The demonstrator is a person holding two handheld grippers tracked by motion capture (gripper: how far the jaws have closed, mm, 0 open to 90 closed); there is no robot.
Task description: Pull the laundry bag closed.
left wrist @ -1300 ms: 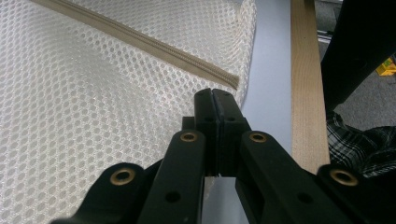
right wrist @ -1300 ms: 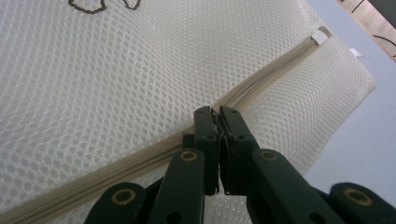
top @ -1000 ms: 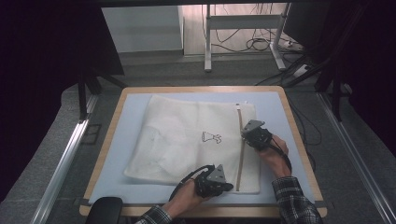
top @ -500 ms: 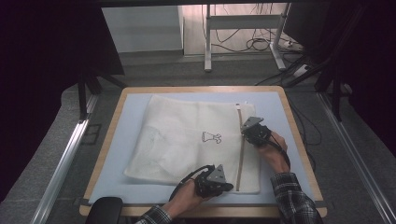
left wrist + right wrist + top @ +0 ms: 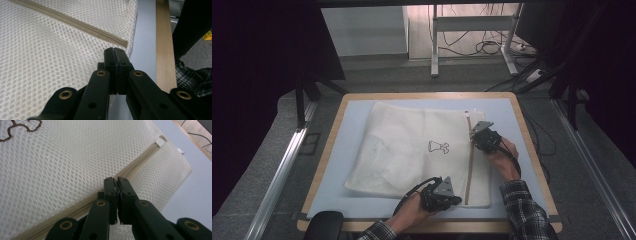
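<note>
A white mesh laundry bag [image 5: 412, 150] lies flat on the blue mat [image 5: 347, 150], a small brown dress logo [image 5: 438, 147] in its middle. A beige zipper [image 5: 469, 170] runs along its right side. My left gripper [image 5: 457, 200] is at the bag's near right corner; in the left gripper view it [image 5: 115, 51] is shut on the mesh edge just past the zipper's end [image 5: 123, 43]. My right gripper [image 5: 474, 134] sits farther up the zipper. In the right gripper view it [image 5: 115, 180] is shut on the zipper line [image 5: 140, 160], seemingly on the slider's tab.
The mat lies on a wood-rimmed table [image 5: 532, 150]. A white tag [image 5: 160, 142] marks the zipper's far end. A plaid sleeve [image 5: 524, 210] comes in at the bottom right. Metal rails [image 5: 282, 170] flank the table, and cables [image 5: 492, 47] lie on the floor beyond.
My right gripper has crept a little along the zipper toward the bag's far end. The left gripper has stayed at the near corner.
</note>
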